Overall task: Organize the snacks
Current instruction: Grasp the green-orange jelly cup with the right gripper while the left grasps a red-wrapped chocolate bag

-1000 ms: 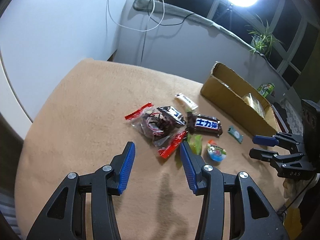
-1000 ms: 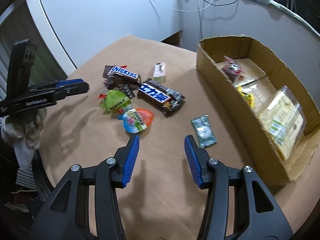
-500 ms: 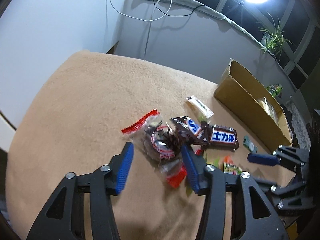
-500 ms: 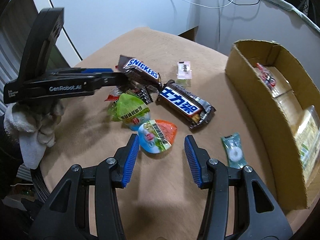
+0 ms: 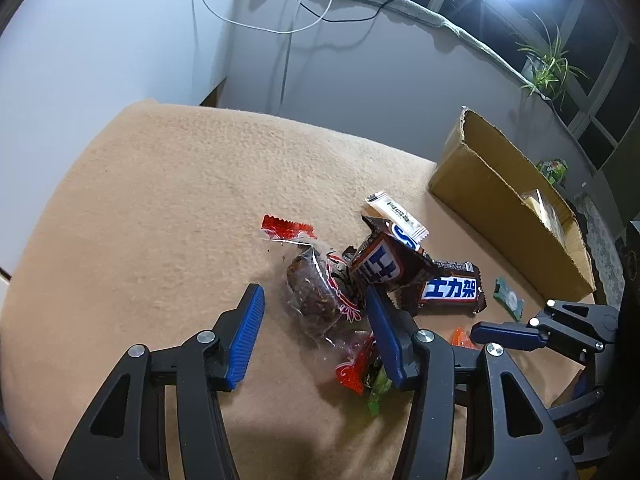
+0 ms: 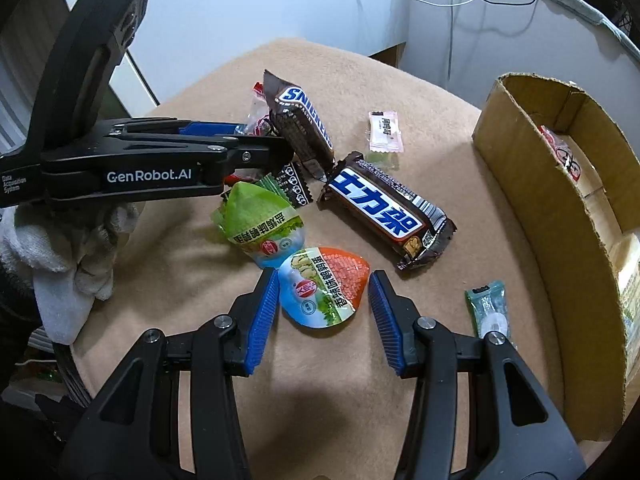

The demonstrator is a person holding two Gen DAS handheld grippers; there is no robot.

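Right tool (image 6: 322, 306) straddles the orange-and-blue foil jelly cup (image 6: 322, 286) on the tan-blanketed tabletop (image 6: 320, 380), jaws closing, not yet gripping. Left tool (image 5: 312, 328), jaws apart, brackets the clear-wrapped dark cake w/ red ends (image 5: 316, 300) (prob. both bound for the brown cardboard box (image 6: 560, 216)).

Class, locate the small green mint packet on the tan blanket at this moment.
In the right wrist view the mint packet lies at lower right, between the Chinese-labelled chocolate bar and the cardboard box, just right of the right gripper.
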